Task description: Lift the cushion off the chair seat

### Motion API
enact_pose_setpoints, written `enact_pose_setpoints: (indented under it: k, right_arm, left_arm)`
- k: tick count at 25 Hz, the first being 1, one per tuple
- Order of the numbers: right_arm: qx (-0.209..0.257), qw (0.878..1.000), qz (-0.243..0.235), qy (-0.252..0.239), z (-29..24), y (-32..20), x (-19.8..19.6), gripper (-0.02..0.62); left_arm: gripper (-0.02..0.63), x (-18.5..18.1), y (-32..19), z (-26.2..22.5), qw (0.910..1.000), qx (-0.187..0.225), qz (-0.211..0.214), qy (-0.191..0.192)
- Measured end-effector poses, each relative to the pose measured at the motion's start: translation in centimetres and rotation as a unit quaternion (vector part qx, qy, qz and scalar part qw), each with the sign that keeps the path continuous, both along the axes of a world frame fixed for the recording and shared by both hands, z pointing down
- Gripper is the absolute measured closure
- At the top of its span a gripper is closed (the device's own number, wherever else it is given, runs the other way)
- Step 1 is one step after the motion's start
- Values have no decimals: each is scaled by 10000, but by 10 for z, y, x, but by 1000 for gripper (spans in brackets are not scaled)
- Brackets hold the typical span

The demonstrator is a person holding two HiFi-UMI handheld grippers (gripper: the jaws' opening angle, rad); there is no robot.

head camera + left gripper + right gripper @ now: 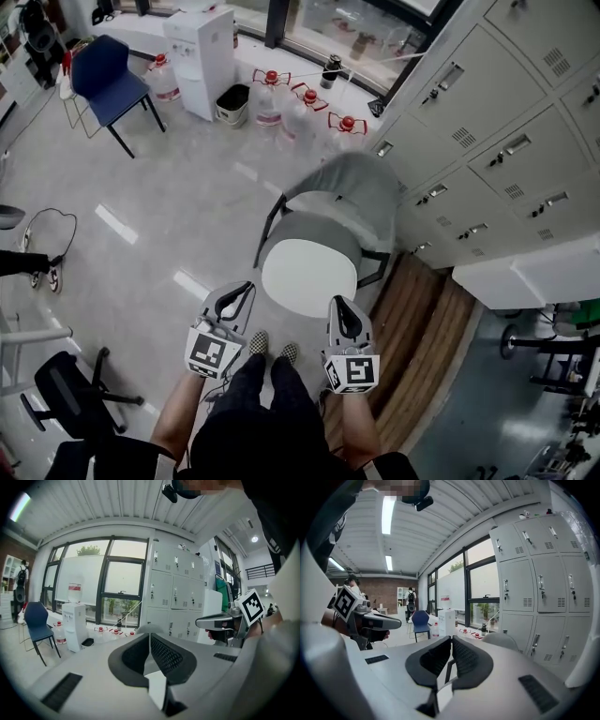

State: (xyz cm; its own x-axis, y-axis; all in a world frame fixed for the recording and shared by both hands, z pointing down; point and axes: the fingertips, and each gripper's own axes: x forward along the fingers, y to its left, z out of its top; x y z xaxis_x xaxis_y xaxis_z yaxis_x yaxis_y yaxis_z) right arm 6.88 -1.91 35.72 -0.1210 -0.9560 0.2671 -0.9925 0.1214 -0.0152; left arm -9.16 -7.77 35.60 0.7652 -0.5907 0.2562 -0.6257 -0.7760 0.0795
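Left gripper (246, 289) and right gripper (338, 304) both clenched, empty, at chair's (361, 187) front edge. Head view shows white cushion (309, 277) on seat; right gripper view only backrest (501, 640).

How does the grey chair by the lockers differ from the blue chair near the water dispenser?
The grey chair carries a round white cushion on its seat; the blue chair has a bare seat. The grey chair's back curves round the seat; the blue chair's back is flatter. The grey chair stands close before the person; the blue chair is far across the floor. Both have thin dark legs.
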Motion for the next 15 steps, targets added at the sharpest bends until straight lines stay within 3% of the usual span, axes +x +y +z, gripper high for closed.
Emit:
enact_pose_setpoints:
  k: [8, 15]
  right_arm:
    - [-163, 9996, -229, -85, 59, -29, 9, 561]
    - [-360, 9982, -463, -81, 115, -44, 25, 561]
  left_arm:
    - [580, 25, -27, 59, 9999, -22, -124, 46]
    - [580, 37, -35, 122, 9984, -472, -246, -169]
